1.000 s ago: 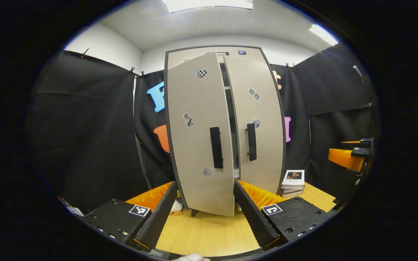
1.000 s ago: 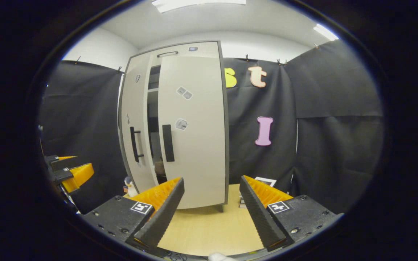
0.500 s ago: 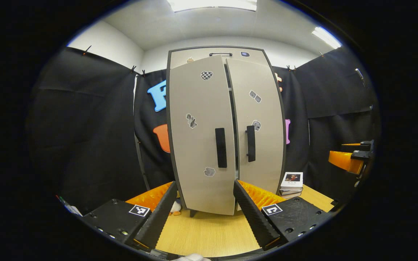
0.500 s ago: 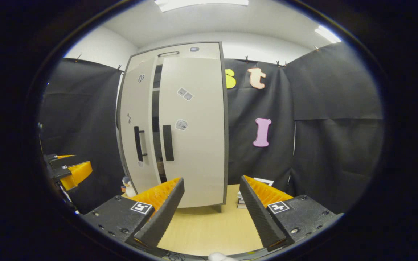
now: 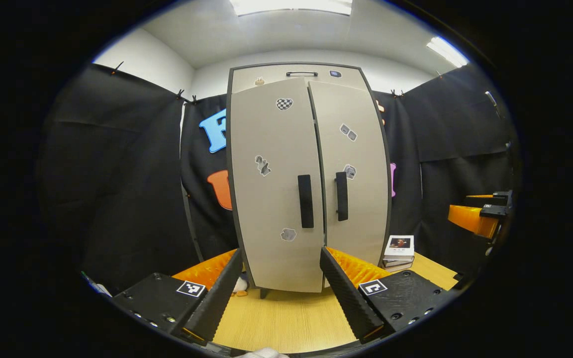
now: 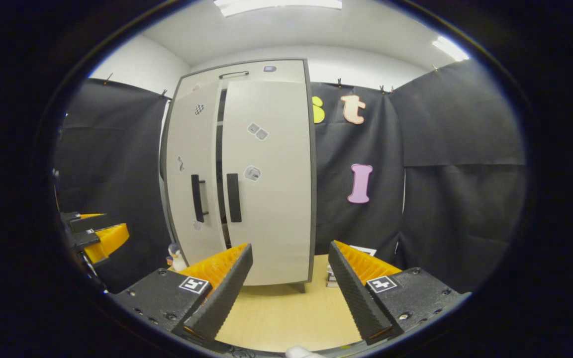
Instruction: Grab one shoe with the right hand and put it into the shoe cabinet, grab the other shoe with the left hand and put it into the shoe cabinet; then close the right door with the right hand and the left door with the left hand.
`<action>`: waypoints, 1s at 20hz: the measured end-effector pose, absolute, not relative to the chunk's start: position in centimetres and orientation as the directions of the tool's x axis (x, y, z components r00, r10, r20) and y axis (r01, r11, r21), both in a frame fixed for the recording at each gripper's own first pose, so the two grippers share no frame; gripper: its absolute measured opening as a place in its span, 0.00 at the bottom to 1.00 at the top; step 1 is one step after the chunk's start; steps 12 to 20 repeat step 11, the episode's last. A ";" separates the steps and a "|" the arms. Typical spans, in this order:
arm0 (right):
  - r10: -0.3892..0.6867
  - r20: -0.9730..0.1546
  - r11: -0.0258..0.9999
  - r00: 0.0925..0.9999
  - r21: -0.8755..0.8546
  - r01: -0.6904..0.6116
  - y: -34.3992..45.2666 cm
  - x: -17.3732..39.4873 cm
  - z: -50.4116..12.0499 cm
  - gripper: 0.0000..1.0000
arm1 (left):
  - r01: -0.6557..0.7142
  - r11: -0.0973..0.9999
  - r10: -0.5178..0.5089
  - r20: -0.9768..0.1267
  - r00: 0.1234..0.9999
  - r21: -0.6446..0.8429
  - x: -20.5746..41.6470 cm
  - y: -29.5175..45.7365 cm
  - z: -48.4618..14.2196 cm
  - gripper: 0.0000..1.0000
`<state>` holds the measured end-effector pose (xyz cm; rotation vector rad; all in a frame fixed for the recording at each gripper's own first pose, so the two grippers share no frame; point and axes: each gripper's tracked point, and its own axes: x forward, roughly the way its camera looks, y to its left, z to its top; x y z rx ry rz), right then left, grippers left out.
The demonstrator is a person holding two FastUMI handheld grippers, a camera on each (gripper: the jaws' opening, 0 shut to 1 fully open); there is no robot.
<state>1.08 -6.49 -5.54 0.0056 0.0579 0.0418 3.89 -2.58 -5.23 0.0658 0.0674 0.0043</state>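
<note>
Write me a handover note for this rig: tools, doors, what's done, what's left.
Left tool: open, holding nothing, facing the cabinet front.
Right tool: open, holding nothing, off to the cabinet's right side.
Right door: looks shut.
Left door: almost shut; the right gripper view shows a thin dark gap beside its handle.
Shoes: not on the table, presumably inside the cabinet.
Left to do: press the left door flush with the left tool, then check both.

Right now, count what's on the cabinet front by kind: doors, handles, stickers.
Doors: 2, the left door and the right door
Black door handles: 2, and
Stickers on the doors: 5, e.g. the checkered sticker
Total: 9
</note>
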 end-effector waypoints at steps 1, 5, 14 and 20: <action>0.040 -0.058 0.999 0.997 0.008 -0.040 -6.5 1.2 -5.7 1.00 | -0.001 0.998 0.005 -0.067 0.998 0.063 3.9 -2.6 -5.2 0.96; 0.028 -0.057 1.000 0.998 0.012 -0.027 -6.7 1.1 -5.7 0.99 | -0.003 0.998 0.006 -0.057 0.998 0.058 3.9 -2.3 -5.0 0.96; 0.030 -0.052 1.000 0.998 0.007 -0.029 -6.4 0.8 -5.6 1.00 | -0.001 0.998 0.005 -0.058 0.998 0.061 3.8 -2.1 -5.1 0.96; 0.030 -0.052 1.000 0.998 0.007 -0.029 -6.4 0.8 -5.6 1.00 | -0.001 0.998 0.005 -0.058 0.998 0.061 3.8 -2.1 -5.1 0.96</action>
